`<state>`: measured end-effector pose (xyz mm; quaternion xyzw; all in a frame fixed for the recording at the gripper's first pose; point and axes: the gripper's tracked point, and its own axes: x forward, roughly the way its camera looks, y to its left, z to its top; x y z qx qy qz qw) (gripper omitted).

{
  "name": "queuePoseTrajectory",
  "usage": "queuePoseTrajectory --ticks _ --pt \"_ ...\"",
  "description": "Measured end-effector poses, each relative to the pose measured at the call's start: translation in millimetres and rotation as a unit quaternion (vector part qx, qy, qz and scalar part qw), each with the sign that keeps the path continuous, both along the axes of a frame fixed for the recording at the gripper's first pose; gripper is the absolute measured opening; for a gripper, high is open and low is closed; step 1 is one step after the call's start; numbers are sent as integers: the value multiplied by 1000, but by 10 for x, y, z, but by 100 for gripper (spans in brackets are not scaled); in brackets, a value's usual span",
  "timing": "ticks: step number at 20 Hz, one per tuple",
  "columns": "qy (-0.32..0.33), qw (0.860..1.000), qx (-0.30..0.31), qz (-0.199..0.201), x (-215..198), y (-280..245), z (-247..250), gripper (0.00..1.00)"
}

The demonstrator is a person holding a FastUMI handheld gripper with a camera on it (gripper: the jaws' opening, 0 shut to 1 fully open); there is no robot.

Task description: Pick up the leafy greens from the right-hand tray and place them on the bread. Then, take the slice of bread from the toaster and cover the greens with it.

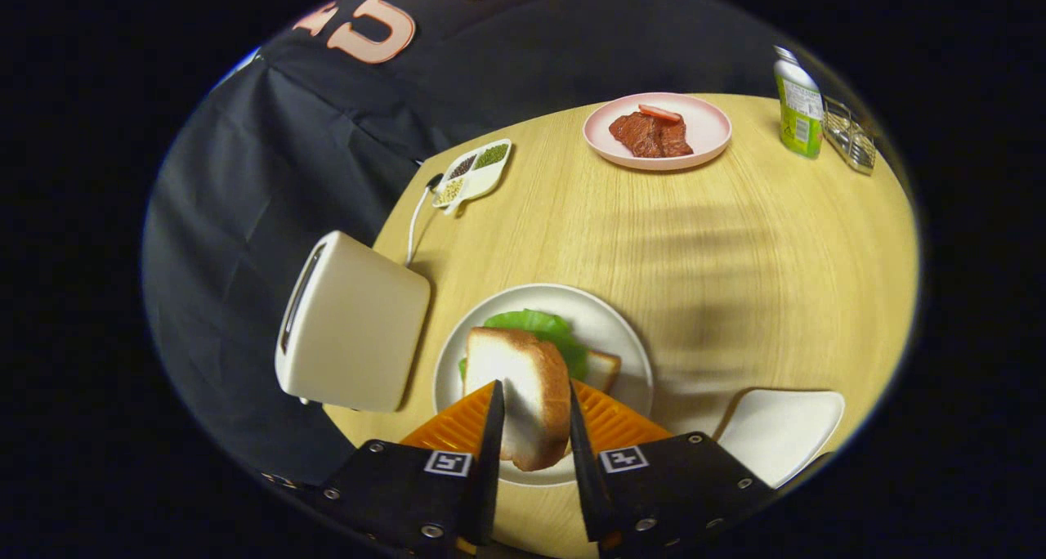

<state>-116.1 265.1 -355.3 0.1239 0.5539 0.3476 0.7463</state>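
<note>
A slice of bread [523, 391] stands upright between my two fingers, and my gripper [533, 416] is shut on it, holding it just above a round white plate [625, 342]. On that plate lie the leafy greens [543, 330] over another bread slice [603, 369], whose corner pokes out to the right. The cream toaster [351, 322] stands left of the plate at the table's edge. Its slot looks dark and I cannot see into it.
A white right-hand tray [780, 432] sits beside the plate, bare. Far across the wooden table [735, 240] are a pink plate [704, 130] with meat, a green bottle [798, 105], a wire rack [850, 138] and a divided seed dish [474, 173].
</note>
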Motion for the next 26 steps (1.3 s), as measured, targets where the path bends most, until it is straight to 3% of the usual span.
queuePoseTrajectory --ticks 3,8,12,17,22,26 --pt "-40 999 -6 -2 85 -73 70 65" --pt "-125 991 20 -46 431 -251 588 84" --pt "-215 972 25 -89 767 -591 1209 96" --pt "-324 935 32 -142 1073 -1019 2076 99" --pt "-417 885 44 -205 1288 -1459 2970 98" --pt "-473 849 28 -235 1386 -1762 3401 99"
